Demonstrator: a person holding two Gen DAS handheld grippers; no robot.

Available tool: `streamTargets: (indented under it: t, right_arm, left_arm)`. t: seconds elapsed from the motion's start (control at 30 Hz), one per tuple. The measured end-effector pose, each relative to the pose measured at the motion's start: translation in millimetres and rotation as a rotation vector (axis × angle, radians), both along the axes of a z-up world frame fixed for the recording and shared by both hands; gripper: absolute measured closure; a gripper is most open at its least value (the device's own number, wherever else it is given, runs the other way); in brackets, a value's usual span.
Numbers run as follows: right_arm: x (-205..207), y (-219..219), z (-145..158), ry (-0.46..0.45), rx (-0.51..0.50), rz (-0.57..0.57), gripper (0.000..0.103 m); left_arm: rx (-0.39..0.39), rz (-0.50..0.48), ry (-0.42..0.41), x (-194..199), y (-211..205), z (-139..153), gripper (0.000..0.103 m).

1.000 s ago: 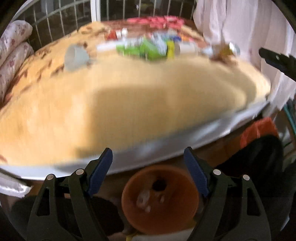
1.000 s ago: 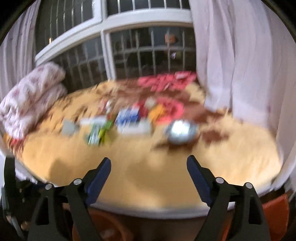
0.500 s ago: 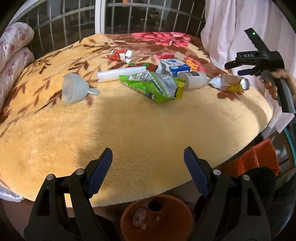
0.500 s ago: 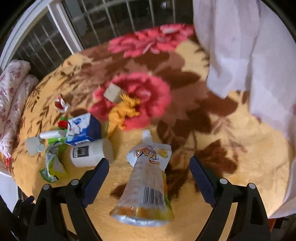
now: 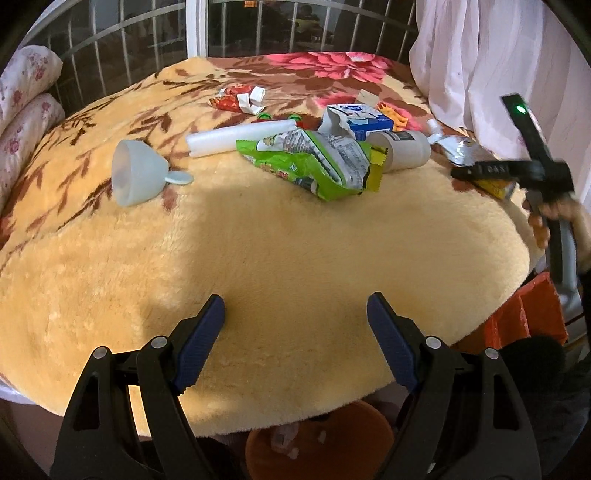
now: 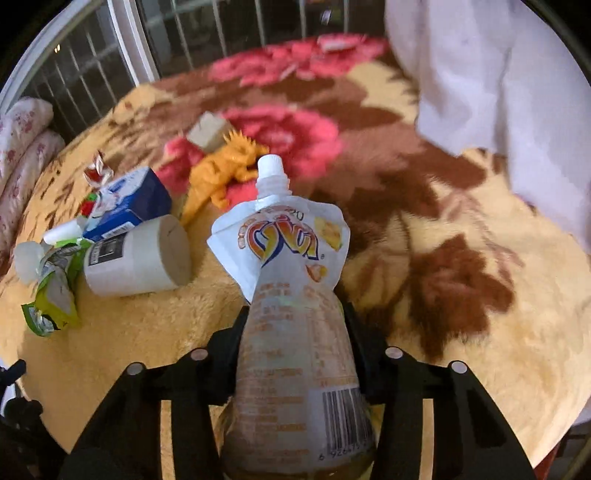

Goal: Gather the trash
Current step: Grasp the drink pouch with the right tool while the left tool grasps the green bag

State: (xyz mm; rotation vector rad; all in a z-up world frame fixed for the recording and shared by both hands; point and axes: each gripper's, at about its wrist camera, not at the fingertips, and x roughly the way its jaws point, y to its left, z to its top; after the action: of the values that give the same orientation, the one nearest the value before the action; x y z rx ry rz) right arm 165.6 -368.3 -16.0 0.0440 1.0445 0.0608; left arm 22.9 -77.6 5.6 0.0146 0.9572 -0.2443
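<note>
My right gripper [image 6: 295,325] is shut on a white spouted drink pouch [image 6: 291,258] lying on the yellow floral blanket [image 6: 461,332]; the pouch also shows in the left wrist view [image 5: 461,149], behind the right gripper's body. Left of it lie a white cylindrical bottle [image 6: 136,258], a blue milk carton [image 6: 125,208], a green snack wrapper [image 6: 51,295] and an orange toy dinosaur [image 6: 225,170]. My left gripper [image 5: 295,332] is open and empty over the blanket's near edge. Ahead of it lie the green wrapper [image 5: 314,162], a white roll [image 5: 240,138], a pale funnel-shaped cup [image 5: 136,173] and a red wrapper [image 5: 236,99].
An orange bin [image 5: 321,443] sits on the floor below the blanket's near edge. An orange bag [image 5: 528,314] lies at the right. White curtains [image 5: 498,55] hang at the right, window bars [image 5: 295,26] stand behind, floral pillows [image 5: 22,107] lie at the left.
My right gripper has moved forward and closed on the drink pouch. My left gripper has risen and advanced over the blanket's edge, still open.
</note>
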Motion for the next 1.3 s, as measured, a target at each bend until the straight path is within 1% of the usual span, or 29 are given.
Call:
streamTargets:
  t: [0.03,0.1,0.17,0.2,0.3,0.4,0.47,0.53,0.6,0.77,0.8,0.83,0.87,0.97,1.03,1.07,1.1,1.13,1.17,1.2,1.23,1.3]
  right_arm:
    - [-7,3,1,-0.033,-0.011,-0.005,0.057]
    - [-34,14,10,-0.146,-0.032,-0.004,0.057]
    - [-65,28,21,-0.253,-0.02,0.007,0.057]
    - [-75,32,26,-0.291,-0.014,0.01,0.057]
    - [-119,53,35,-0.455,-0.013,0.003,0.056]
    - [-144,64,36,-0.558,-0.052,-0.016,0.056]
    - [-155,63,36,-0.602,-0.06,-0.025,0.056]
    - [-162,60,37,-0.62,-0.049,-0.03,0.056]
    - [-161,55,35,-0.62,-0.038,-0.035,0.056]
    - [-160,47,31,-0.606,-0.023,-0.023,0.056]
    - [-161,48,30,-0.606,-0.024,-0.019,0.056]
    - [-161,48,29,-0.606,-0.024,-0.014,0.056]
    - [-161,49,29,-0.605,-0.02,-0.003,0.056]
    - [-161,52,28,-0.607,-0.008,0.017,0.056]
    - [-160,52,28,-0.607,-0.001,0.021,0.056]
    - [-159,52,27,-0.603,0.006,0.024,0.056]
    - [-158,53,27,-0.599,0.01,0.025,0.056]
    - [-156,53,26,-0.593,0.014,0.025,0.056]
    - [-155,53,25,-0.586,0.018,0.026,0.056]
    - [-154,54,24,-0.58,0.019,0.027,0.056]
    - [-154,54,23,-0.577,0.018,0.029,0.056]
    - [-153,57,22,-0.574,0.009,0.033,0.056]
  left_arm:
    - [0.003,0.0,-0.005,2,-1,1,0.025]
    - [0.002,0.001,-0.008,5,-2,2,0.025]
    - [-0.006,0.011,-0.012,13,-4,6,0.025]
    - [-0.011,0.015,-0.012,16,-5,7,0.025]
    - [-0.053,0.025,-0.014,32,-10,13,0.025]
    - [-0.07,0.034,-0.023,47,-20,17,0.025]
    - [-0.069,0.03,-0.026,56,-32,18,0.025]
    - [-0.074,0.028,-0.02,64,-41,18,0.026]
    - [-0.086,0.045,-0.009,73,-47,17,0.025]
    - [-0.118,0.138,0.005,95,-51,22,0.025]
    - [-0.116,0.153,0.005,99,-51,23,0.025]
    - [-0.105,0.17,0.012,104,-51,24,0.02]
    - [-0.098,0.185,0.018,109,-51,24,0.018]
    - [-0.06,0.233,0.059,128,-50,16,0.018]
    - [-0.054,0.245,0.093,138,-48,4,0.018]
    - [-0.045,0.25,0.107,142,-48,-1,0.02]
    - [-0.033,0.251,0.118,145,-49,-7,0.027]
    - [-0.018,0.247,0.136,149,-49,-16,0.048]
    - [0.001,0.248,0.154,152,-49,-25,0.058]
    - [0.003,0.251,0.146,152,-48,-28,0.059]
    - [-0.001,0.254,0.117,149,-47,-27,0.064]
    - [0.016,0.241,0.094,146,-49,-27,0.067]
